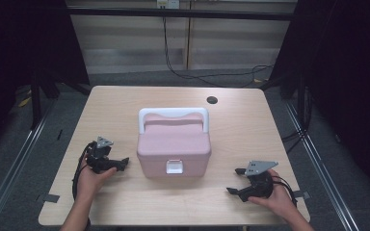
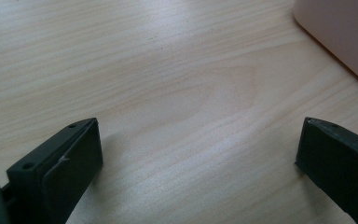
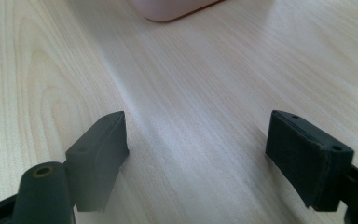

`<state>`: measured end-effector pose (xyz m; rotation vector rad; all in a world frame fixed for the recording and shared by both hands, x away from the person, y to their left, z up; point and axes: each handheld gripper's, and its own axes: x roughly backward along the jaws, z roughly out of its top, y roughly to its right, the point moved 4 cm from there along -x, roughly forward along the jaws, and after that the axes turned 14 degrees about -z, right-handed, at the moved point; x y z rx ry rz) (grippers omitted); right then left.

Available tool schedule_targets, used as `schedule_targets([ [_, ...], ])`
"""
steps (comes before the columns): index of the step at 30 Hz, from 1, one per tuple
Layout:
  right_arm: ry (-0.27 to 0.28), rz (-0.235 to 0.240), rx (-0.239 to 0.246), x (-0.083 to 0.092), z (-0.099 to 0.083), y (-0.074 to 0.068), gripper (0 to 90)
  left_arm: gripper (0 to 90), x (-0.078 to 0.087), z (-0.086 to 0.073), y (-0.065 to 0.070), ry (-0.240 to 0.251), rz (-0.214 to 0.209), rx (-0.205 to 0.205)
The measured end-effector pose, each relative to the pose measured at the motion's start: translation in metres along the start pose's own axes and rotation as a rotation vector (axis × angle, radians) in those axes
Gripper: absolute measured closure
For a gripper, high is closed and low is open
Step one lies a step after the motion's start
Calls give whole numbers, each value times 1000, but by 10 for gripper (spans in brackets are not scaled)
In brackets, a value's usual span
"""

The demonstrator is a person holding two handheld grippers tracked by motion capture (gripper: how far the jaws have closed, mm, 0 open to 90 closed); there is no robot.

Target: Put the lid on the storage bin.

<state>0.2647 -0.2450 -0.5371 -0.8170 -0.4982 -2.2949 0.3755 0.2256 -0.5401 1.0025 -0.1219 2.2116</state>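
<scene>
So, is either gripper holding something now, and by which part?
Nothing is held. The left gripper and right gripper are open, apart from the pink box.

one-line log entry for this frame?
left gripper: open, empty | right gripper: open, empty | pink box: lid shut, between them, untouched | table

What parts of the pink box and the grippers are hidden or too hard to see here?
- Pink box, high view: its inside is hidden by the shut lid; its back is hidden behind the white handle.
- White latch, high view: too small to tell if fastened.
- Pink box, left gripper view: cut off by the top and right edges.
- Pink box, right gripper view: cut off by the top edge.
</scene>
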Motion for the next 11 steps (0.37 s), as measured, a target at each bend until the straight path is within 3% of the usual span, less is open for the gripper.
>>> schedule_targets([
  [11,0,-1,0,0,0,0,200,0,0,0,0,2,2,0],
])
